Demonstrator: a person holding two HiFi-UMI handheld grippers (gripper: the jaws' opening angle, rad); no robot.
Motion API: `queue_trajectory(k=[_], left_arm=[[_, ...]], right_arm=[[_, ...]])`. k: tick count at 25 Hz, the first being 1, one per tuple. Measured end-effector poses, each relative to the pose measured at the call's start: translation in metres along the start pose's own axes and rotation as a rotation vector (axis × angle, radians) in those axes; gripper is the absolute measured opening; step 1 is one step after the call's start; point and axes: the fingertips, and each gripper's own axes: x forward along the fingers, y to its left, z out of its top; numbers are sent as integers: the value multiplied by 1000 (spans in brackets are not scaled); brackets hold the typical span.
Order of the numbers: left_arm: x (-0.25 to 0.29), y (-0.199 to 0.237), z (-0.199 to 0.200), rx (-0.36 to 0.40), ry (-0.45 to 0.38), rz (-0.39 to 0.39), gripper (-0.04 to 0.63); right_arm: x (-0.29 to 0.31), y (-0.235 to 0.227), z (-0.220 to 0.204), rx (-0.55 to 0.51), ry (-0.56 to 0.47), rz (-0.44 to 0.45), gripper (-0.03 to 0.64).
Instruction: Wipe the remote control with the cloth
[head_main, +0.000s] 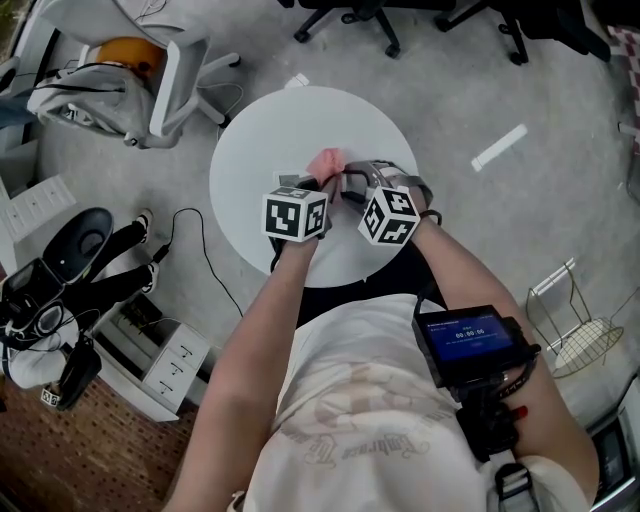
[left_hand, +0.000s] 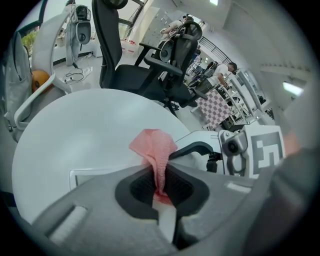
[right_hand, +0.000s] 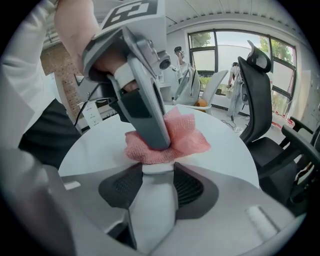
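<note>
The left gripper (left_hand: 161, 187) is closed on the pink cloth (left_hand: 152, 145). A narrow fold of the cloth is pinched between the two dark pads, and the rest stands bunched above the jaws.

The right gripper (right_hand: 157, 182) is clamped on the white remote control (right_hand: 155, 202). The jaws stand fairly wide, with one pad against each long side of the remote control. The body of the remote control runs lengthwise between the jaws and points away from the camera.

In the right gripper view, the left gripper comes down from the upper left. Its tip presses the bunched cloth against the far end of the remote control, and the cloth covers that end completely.

Both grippers meet over the round white surface (head_main: 300, 120), on the side nearest the person. In the head view, the cloth shows as a small pink patch just beyond the two marker cubes. That view does not show the remote control clearly. Whether the remote control rests on the surface or is held just above it cannot be determined.

A black office chair (left_hand: 120, 50) stands beyond the far edge of the surface.
</note>
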Motion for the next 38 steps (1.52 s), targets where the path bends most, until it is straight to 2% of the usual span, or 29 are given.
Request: queue_trajectory(k=[6, 17, 23, 28, 34, 38], left_arm=[[-14, 27, -3, -51, -21, 47, 18], [-49, 104, -24, -62, 1, 197, 20], [-61, 131, -30, -71, 5, 275, 20], [-54, 117, -30, -13, 24, 266, 20], [-31, 71, -19, 39, 28, 166, 18], [-21, 54, -11, 10, 7, 138, 18]], right_arm=[[-1, 0, -1, -10, 5, 0, 204], [-3, -1, 1, -11, 0, 2, 204], [-3, 0, -1, -8, 3, 0, 204], [-4, 0, -3, -5, 9, -3, 204], [-3, 0, -2, 1, 15, -2, 204], [-4, -1, -5, 15, 16, -12, 204]])
